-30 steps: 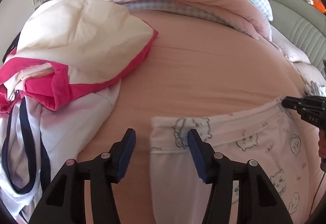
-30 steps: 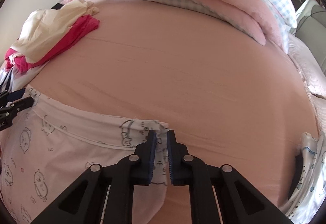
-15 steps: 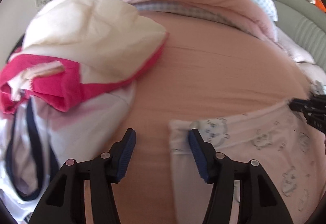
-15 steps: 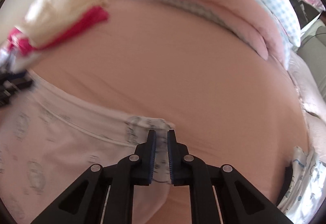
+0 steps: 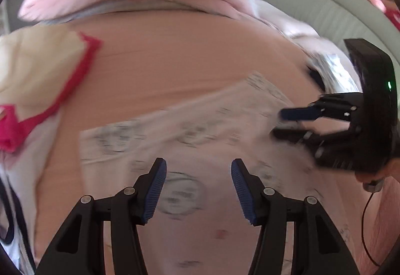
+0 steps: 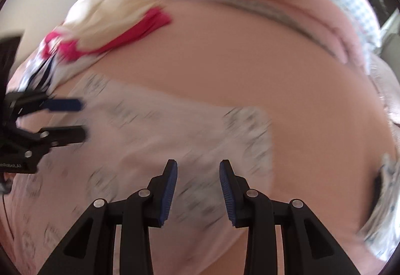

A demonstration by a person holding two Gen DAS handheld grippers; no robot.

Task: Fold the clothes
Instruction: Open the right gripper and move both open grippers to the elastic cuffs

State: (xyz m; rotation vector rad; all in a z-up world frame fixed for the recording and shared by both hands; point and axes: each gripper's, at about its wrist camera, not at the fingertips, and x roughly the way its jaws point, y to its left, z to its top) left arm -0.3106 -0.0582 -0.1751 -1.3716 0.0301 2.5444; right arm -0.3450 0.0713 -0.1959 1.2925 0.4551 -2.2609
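**One partial label readable**

White lettering on black body of left hand-held gripper [image 6: 57,117], low at left edge of right wrist view: reads roughly "…nRobot.AI", start cut off by frame edge. Printed cartoon faces on white garment [image 5: 180,190], no lettering legible there. Rest too motion-blurred to read.

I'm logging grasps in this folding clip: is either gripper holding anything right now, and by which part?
Nothing is held. The left gripper is open above the printed garment; the right gripper is opening, pads clear of the cloth.
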